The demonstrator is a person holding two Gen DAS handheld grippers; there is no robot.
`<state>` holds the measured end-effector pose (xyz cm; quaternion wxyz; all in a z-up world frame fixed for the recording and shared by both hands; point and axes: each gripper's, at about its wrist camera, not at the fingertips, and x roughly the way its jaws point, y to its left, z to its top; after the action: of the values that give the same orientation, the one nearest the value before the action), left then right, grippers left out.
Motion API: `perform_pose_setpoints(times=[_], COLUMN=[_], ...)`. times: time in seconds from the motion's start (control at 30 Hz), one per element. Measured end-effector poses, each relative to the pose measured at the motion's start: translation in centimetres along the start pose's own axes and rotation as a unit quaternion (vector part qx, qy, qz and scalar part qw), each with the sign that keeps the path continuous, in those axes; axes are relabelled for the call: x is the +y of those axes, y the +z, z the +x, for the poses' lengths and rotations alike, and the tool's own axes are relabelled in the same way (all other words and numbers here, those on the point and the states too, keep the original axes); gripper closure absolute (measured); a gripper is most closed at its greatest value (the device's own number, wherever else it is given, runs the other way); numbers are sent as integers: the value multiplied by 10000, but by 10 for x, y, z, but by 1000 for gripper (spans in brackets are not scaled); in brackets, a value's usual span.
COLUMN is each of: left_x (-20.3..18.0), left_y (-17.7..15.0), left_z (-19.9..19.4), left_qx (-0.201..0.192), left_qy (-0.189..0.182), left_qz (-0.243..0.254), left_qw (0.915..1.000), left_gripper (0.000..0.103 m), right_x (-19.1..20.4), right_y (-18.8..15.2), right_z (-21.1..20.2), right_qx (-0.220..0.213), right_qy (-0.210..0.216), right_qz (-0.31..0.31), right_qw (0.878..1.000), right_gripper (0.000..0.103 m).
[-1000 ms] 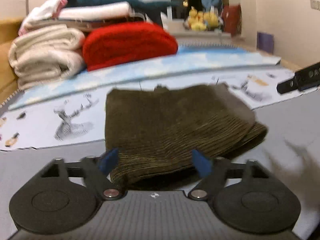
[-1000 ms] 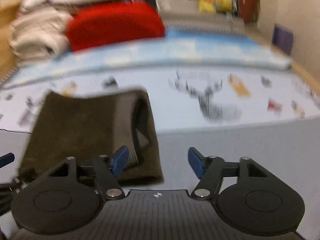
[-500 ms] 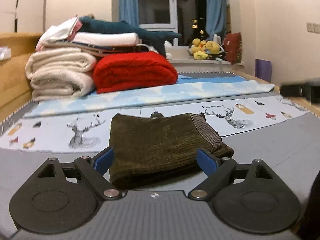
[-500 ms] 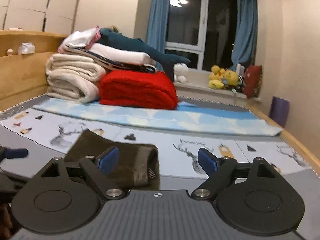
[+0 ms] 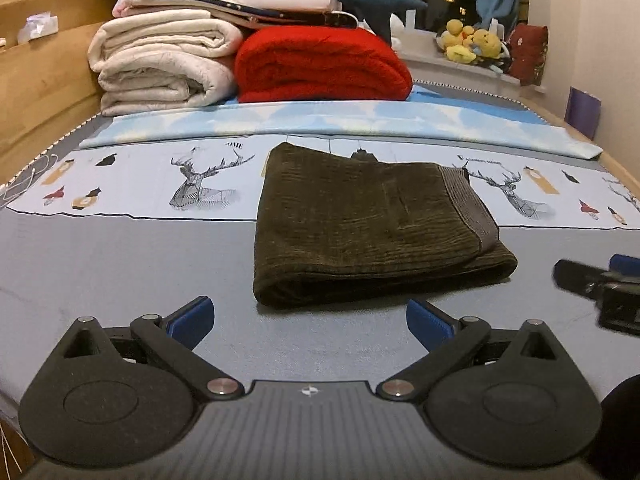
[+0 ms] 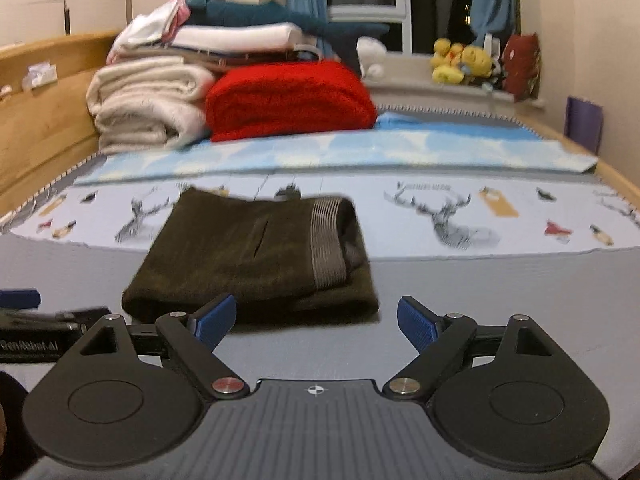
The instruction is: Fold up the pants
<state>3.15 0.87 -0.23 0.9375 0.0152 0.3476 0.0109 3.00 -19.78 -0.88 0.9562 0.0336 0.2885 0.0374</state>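
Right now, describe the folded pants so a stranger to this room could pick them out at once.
Start at the bed with the wooden side rail, where cream and red blankets are stacked at the far end. Nearer, partly on the deer-print sheet, lies one flat folded bundle: the pants. They are the only dark olive-brown corduroy piece, with a ribbed grey waistband at the right edge.

The right gripper [image 5: 600, 284] is blurred and cut off at the left view's edge; the red blanket [image 6: 288, 100] looks smeared
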Motion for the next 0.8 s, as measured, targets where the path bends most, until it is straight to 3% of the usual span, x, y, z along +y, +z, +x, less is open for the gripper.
perform_pose_setpoints(times=[0.4, 0.8], left_x=[-24, -26], left_y=[-4, -3], left_z=[19, 19], left_qx=[307, 357], left_qy=[-36, -50], left_qz=[169, 43], left_qw=[9994, 9993], left_gripper=[1, 1], right_x=[-7, -7], right_y=[2, 1], right_z=[7, 6], right_qx=[173, 228], right_qy=[107, 146], right_qz=[69, 22], right_qw=[9998, 9996], right_gripper=[12, 12])
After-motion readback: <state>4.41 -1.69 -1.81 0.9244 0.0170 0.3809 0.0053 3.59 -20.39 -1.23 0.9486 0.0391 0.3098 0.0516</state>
